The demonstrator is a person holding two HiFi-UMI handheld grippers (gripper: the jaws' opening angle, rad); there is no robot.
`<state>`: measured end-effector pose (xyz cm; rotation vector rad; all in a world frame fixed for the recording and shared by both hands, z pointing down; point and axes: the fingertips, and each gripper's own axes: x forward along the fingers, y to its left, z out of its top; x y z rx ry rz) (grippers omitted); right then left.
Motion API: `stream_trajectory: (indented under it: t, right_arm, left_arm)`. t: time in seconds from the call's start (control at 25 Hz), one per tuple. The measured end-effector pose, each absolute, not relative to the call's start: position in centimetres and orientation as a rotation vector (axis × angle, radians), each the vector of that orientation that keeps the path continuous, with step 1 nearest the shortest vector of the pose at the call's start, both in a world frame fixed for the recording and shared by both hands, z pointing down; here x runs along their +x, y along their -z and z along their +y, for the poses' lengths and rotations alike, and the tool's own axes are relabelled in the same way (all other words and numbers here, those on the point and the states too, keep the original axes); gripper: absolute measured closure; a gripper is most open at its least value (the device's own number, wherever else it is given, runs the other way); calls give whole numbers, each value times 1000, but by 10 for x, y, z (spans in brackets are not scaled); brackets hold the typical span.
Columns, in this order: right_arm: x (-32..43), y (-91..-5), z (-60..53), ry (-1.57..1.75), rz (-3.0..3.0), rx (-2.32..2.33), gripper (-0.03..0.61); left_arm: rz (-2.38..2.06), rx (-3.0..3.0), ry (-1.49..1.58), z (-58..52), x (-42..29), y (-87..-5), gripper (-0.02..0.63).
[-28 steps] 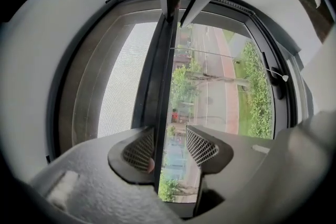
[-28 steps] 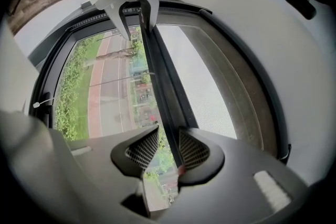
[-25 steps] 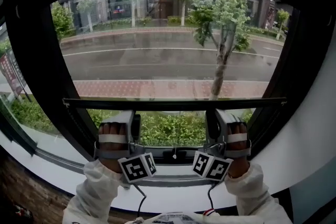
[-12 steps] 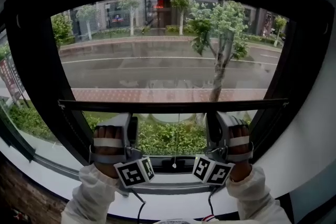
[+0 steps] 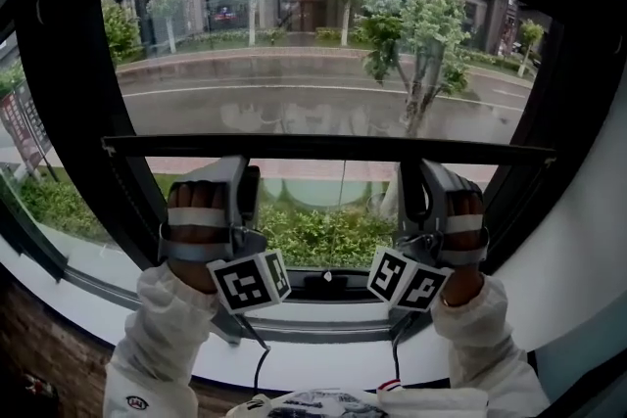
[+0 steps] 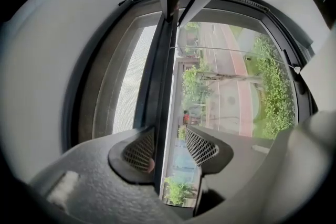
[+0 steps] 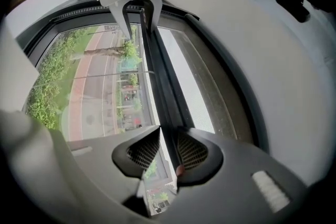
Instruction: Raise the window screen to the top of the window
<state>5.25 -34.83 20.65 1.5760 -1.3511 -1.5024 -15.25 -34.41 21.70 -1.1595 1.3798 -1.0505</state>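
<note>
The window screen's black bottom bar [image 5: 323, 149] runs level across the window, about halfway up the pane. Both grippers reach up to it from below. My left gripper [image 5: 233, 169] is open with the bar [image 6: 161, 76] between its jaws; the bar lies against one pad [image 6: 137, 150] and a gap shows at the other. My right gripper [image 5: 431, 173] is shut on the same bar [image 7: 157, 68], which fills the space between its jaws [image 7: 168, 148]; those jaws have just been closing a little. Each gripper view shows the other gripper further along the bar.
A thick black window frame [image 5: 69, 113] surrounds the pane, with a white sill [image 5: 323, 362] below. A small latch [image 5: 326, 281] sits at the middle of the lower frame. A thin pull cord [image 5: 342, 201] hangs from the bar. Outside are hedges, a wet road and trees.
The bar has risen up the window with both grippers on it. More open pane shows below it, and the hands and sleeves sit higher in the head view.
</note>
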Motion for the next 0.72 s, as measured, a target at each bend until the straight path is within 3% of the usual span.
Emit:
stream_trajectory:
  t: [0.24,0.36,0.72]
  right_arm:
    - [54,-195,-349,1527,-1329,1585,472]
    - [54,-188,-348,1539,-1312,1599,471]
    - [54,-165,-351,1572,-1278,1630,469]
  left_arm:
    - [1386,-1134,1037,-343,-152,-203,430]
    - [1402,-1118,994,-341,-152,-191,474]
    - [1414,-1082,962,-343,-153,-168,476]
